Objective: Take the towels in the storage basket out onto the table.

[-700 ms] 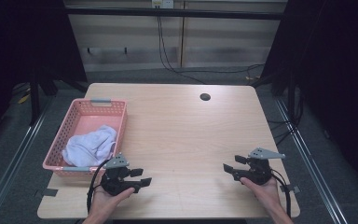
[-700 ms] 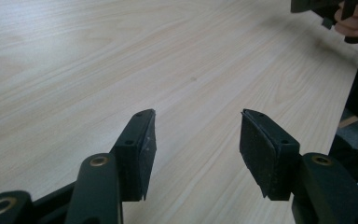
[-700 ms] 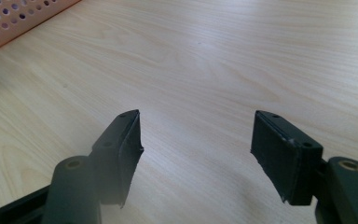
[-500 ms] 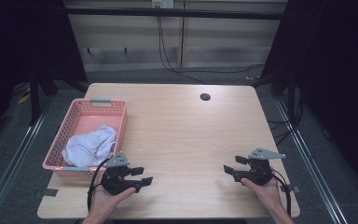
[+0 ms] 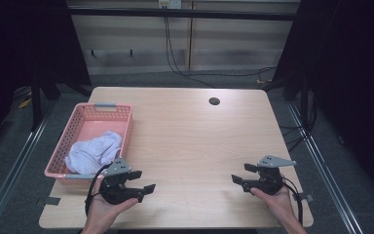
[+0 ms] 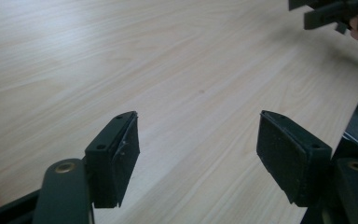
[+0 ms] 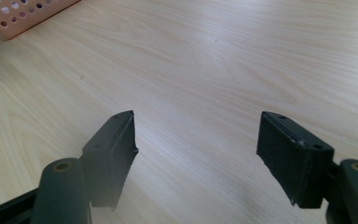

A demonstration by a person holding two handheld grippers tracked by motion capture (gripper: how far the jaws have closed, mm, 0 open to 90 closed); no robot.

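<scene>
Nothing had moved since a moment before. Both jaws stood wide apart with only bare wood between them. Left gripper [image 5: 142, 181] and right gripper [image 5: 243, 173] hung low over the surface [image 5: 195, 141], well apart, the left one just beside the pink basket [image 5: 91, 126] holding a white cloth [image 5: 93, 151]

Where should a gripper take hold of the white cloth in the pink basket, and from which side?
Probably from above: the basket walls block a sideways approach. The cloth lies crumpled in the near half, so pinch a raised fold near the top of the heap. The left gripper, open and empty, is nearest.
</scene>
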